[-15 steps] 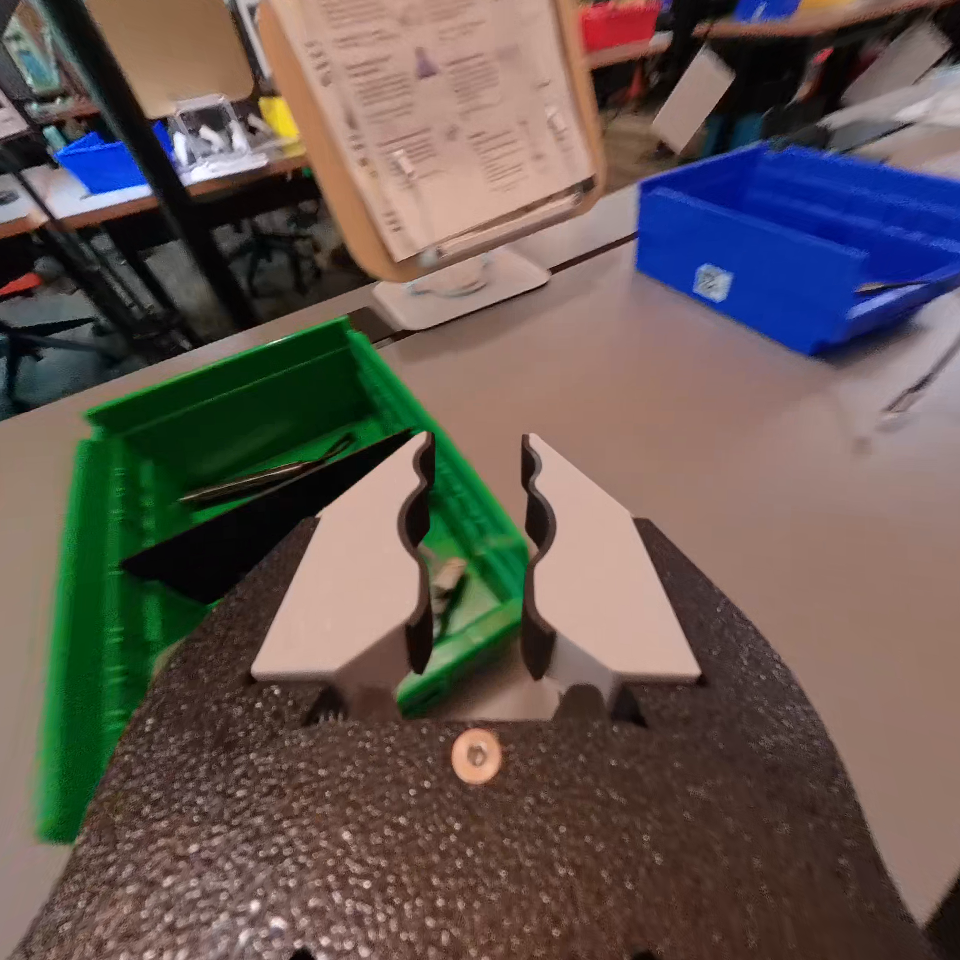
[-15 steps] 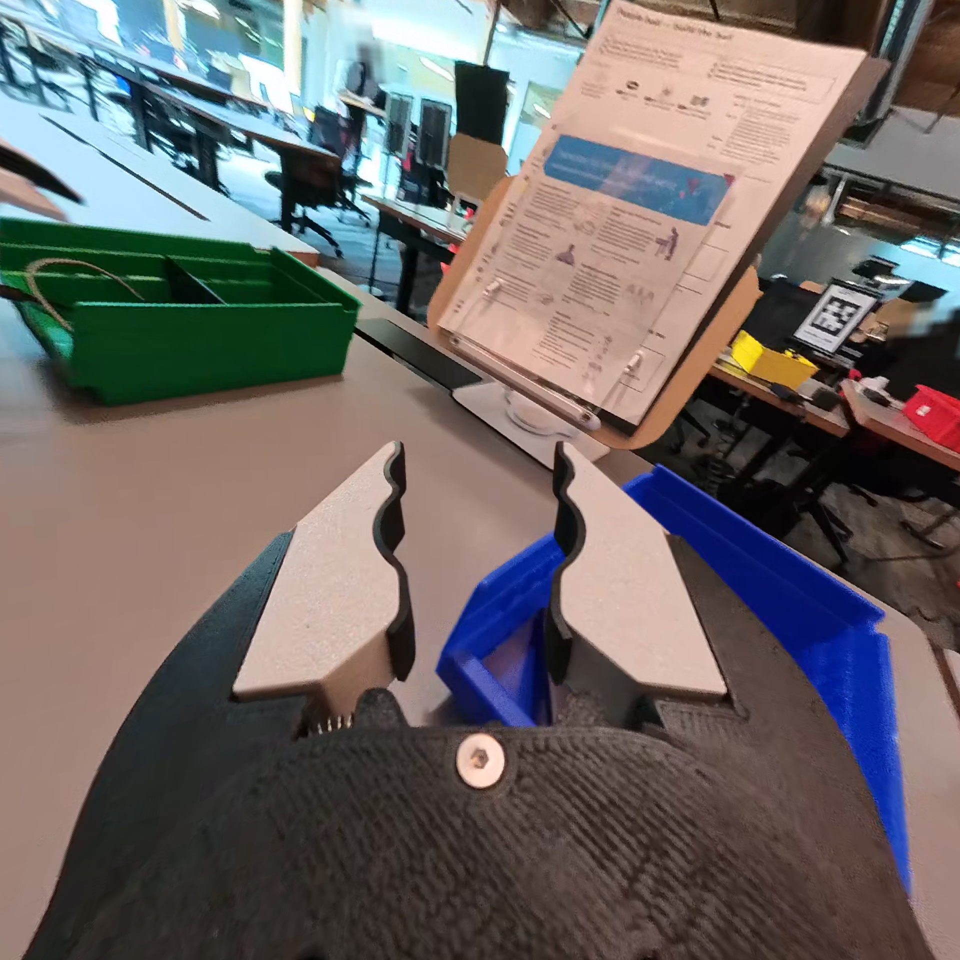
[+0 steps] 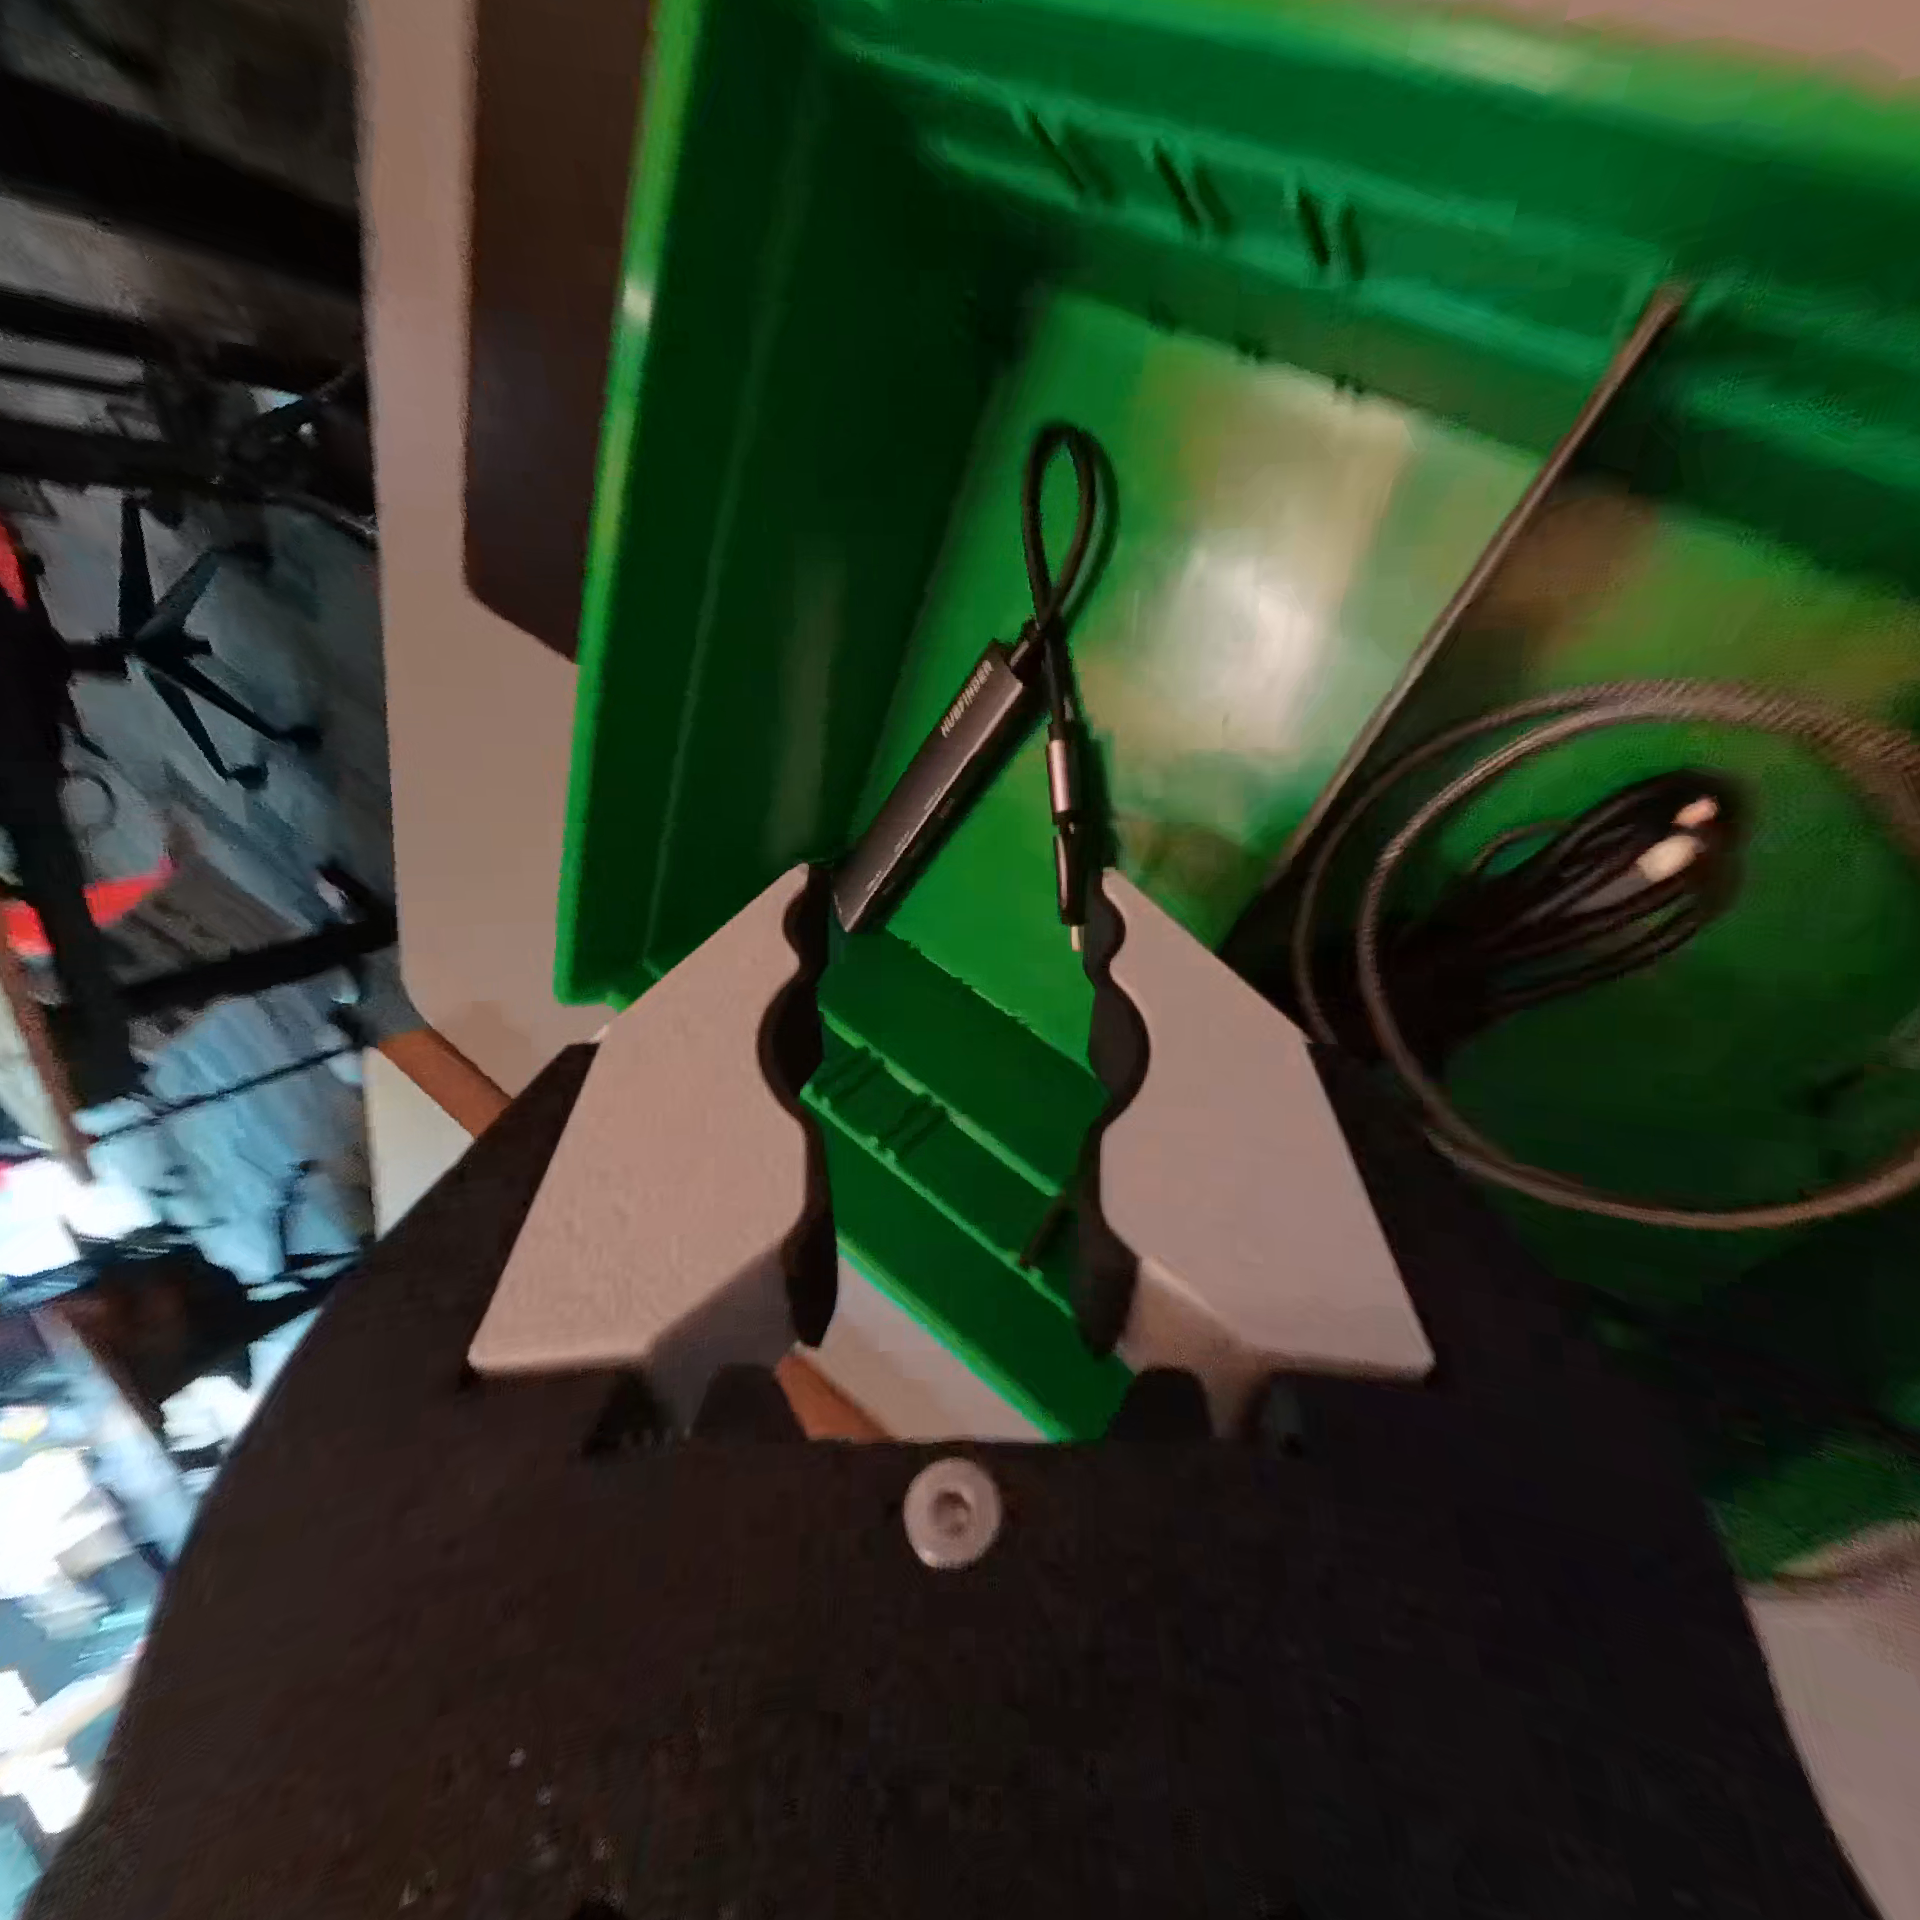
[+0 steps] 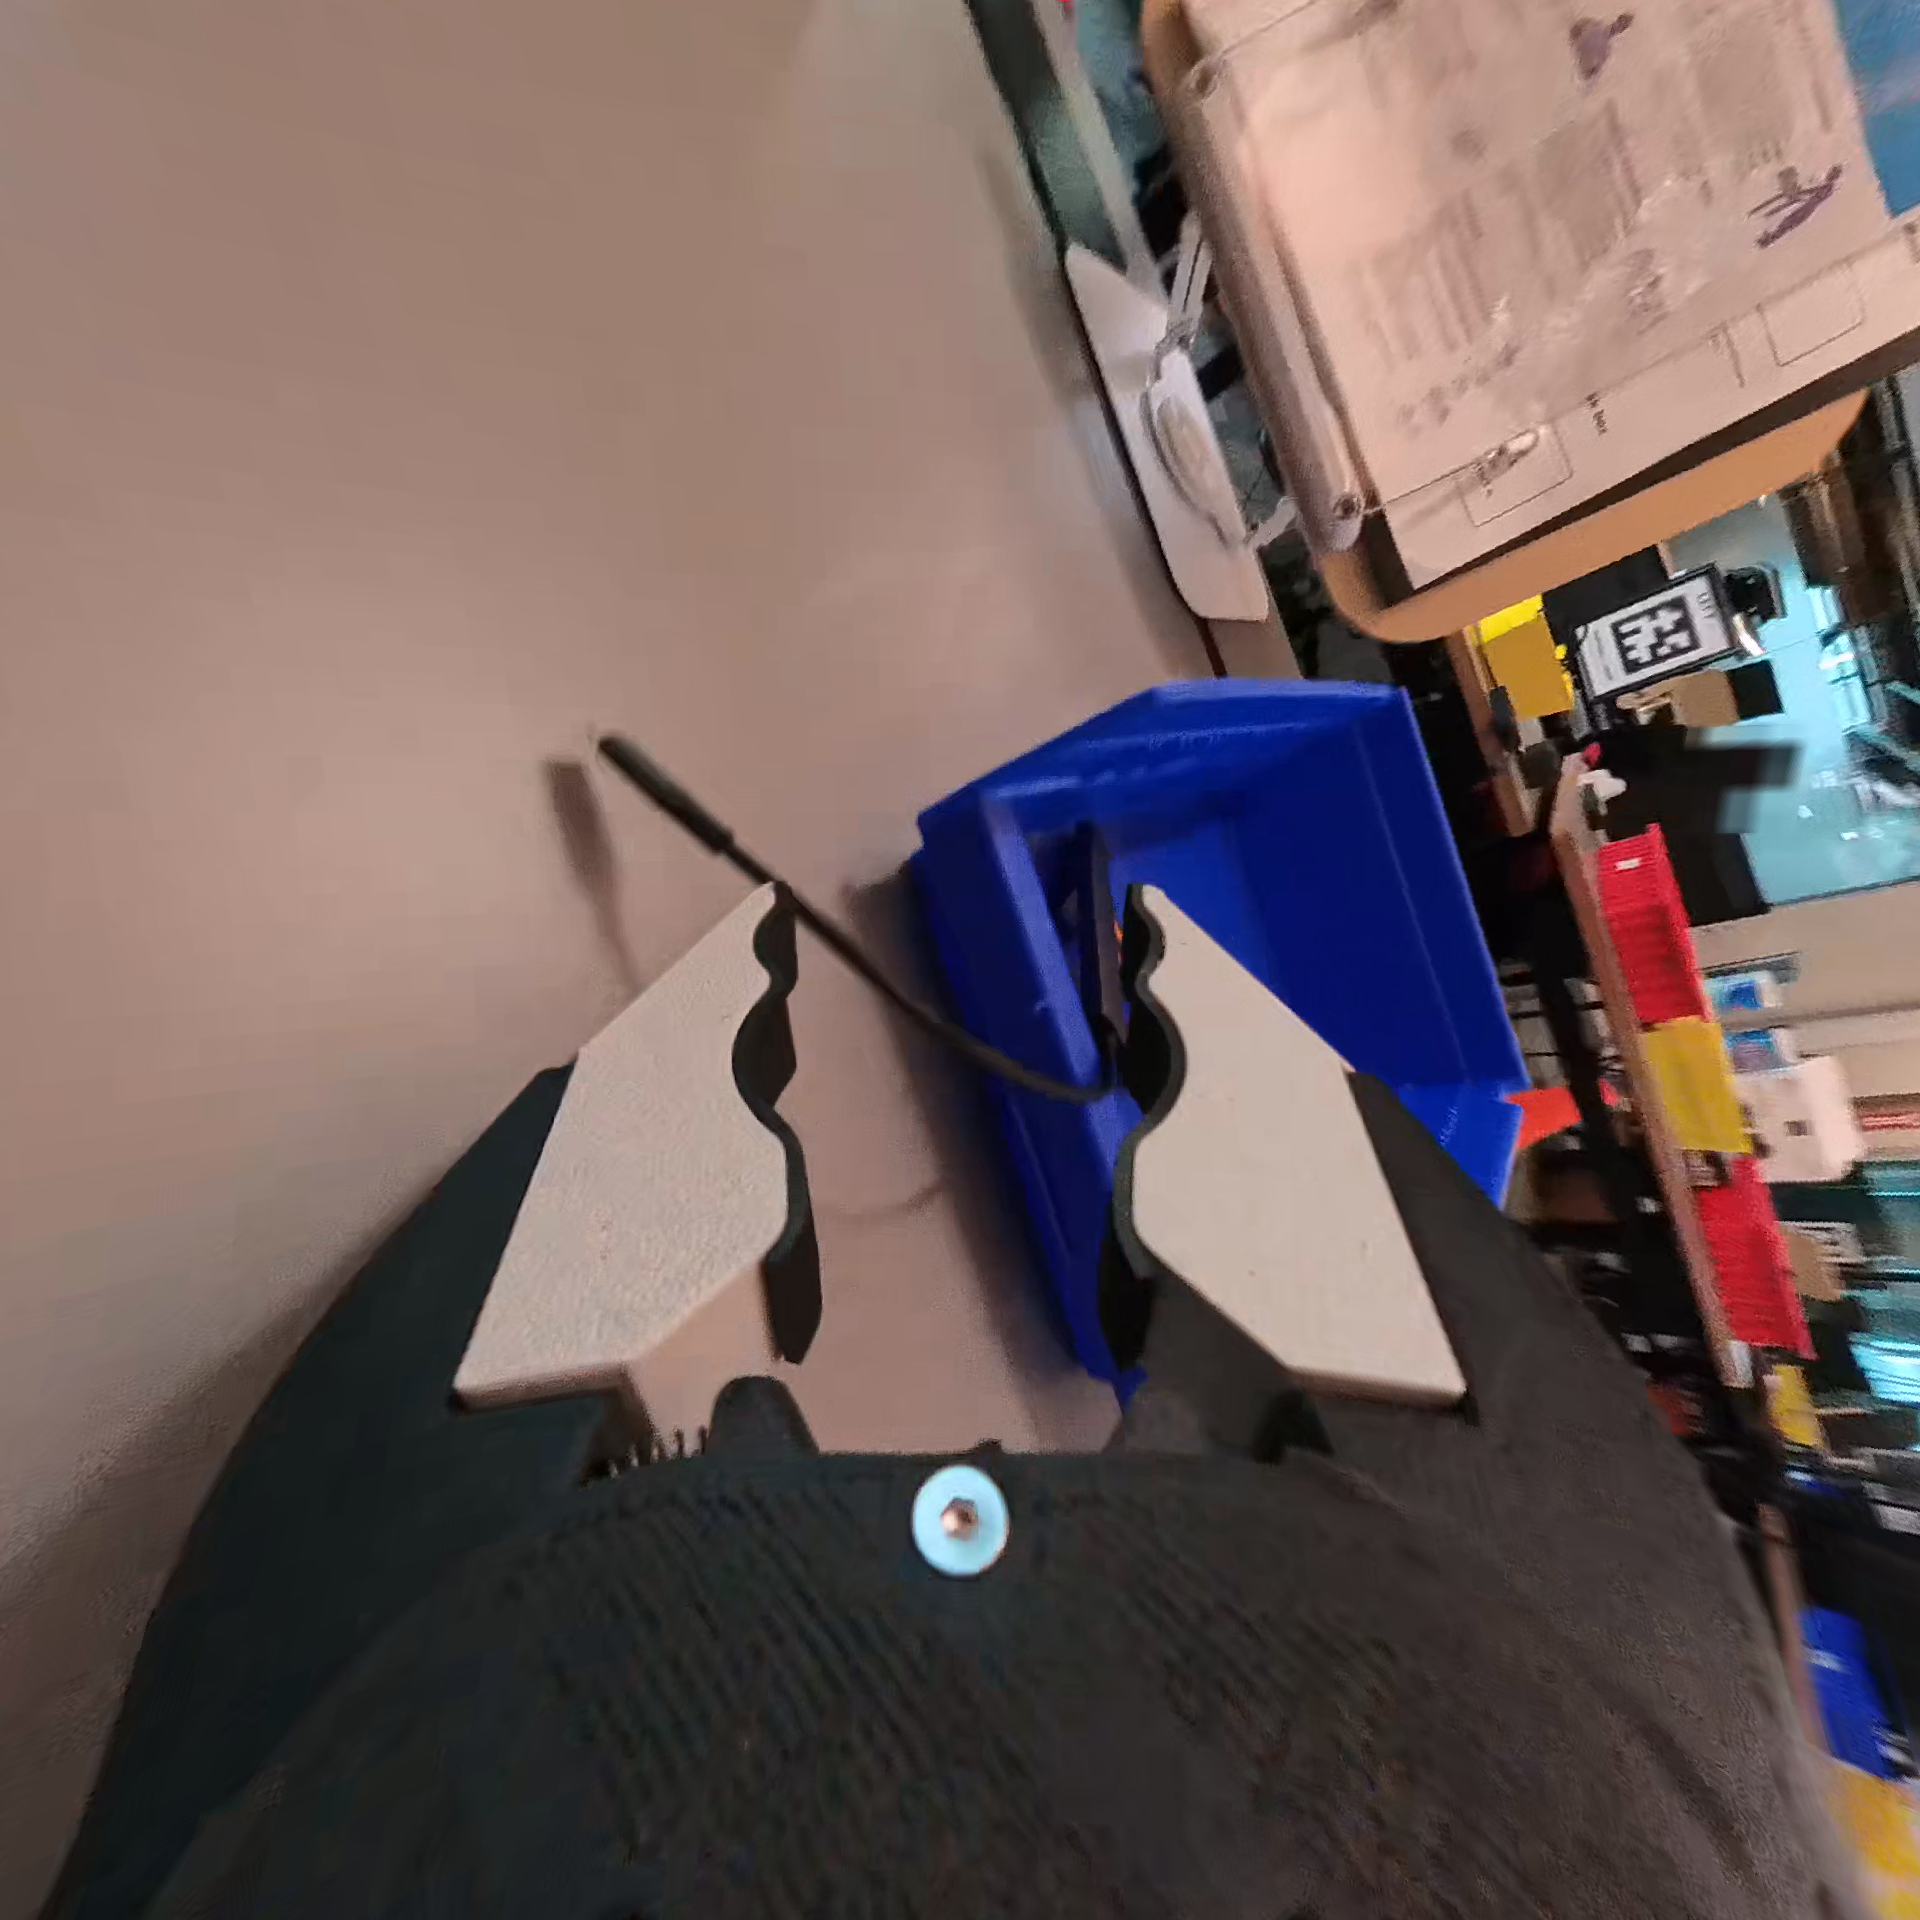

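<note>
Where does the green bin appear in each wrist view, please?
Left wrist view: the green bin fills the upper middle and right, beyond the open left gripper, with a dark adapter and a coiled cable inside.
Right wrist view: not in it.
Shared landmark: the pale tabletop.

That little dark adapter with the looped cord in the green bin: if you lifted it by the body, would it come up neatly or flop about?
The adapter body looks rigid, a flat dark bar, so it should lift without bending. Its short cord curls in a loop, so the plug end would probably dangle. It looks light for its size. The open left gripper is nearest to it.
</note>
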`<state>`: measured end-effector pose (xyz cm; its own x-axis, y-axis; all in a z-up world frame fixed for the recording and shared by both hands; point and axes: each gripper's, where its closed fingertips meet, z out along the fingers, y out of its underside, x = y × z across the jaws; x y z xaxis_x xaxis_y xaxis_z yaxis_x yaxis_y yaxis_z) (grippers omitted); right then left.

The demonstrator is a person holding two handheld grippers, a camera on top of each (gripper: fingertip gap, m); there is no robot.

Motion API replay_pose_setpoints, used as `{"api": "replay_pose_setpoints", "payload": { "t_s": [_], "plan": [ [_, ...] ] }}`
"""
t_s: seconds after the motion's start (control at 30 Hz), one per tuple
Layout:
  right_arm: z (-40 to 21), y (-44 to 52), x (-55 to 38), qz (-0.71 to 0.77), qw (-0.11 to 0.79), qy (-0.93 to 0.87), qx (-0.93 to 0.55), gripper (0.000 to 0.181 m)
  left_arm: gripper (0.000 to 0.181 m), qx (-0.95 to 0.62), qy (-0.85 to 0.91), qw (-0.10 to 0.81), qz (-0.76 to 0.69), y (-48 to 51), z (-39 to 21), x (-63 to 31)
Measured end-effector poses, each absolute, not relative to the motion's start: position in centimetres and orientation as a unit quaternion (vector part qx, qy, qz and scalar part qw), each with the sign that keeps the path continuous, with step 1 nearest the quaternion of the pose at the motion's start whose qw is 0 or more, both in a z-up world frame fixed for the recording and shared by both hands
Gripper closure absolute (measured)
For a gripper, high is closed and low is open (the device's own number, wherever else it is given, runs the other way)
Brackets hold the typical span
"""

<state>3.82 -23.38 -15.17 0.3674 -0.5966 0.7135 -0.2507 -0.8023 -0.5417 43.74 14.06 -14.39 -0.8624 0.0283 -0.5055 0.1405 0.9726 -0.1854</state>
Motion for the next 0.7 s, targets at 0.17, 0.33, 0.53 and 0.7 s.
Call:
{"api": "replay_pose_setpoints", "payload": {
  "t_s": [0.17,0.33,0.53,0.7],
  "plan": [
    [-16.0,-24.0,2.7,-0.518,0.144,0.238,-0.809,0.119,0.135,0.171,0.950,0.259,0.028,13.7,-19.7,47.0],
    [-16.1,-25.1,2.7,-0.544,0.103,0.217,-0.804,0.119,0.142,0.205,0.937,0.277,0.060,12.8,-22.3,49.5],
    [-16.6,-25.1,3.5,-0.563,0.077,0.193,-0.800,0.123,0.175,0.198,0.926,0.319,0.035,12.5,-22.2,50.2],
    [-17.2,-25.0,4.0,-0.569,0.063,0.173,-0.801,0.127,0.175,0.144,0.904,0.401,-0.029,12.2,-17.8,49.9]
  ]
}}
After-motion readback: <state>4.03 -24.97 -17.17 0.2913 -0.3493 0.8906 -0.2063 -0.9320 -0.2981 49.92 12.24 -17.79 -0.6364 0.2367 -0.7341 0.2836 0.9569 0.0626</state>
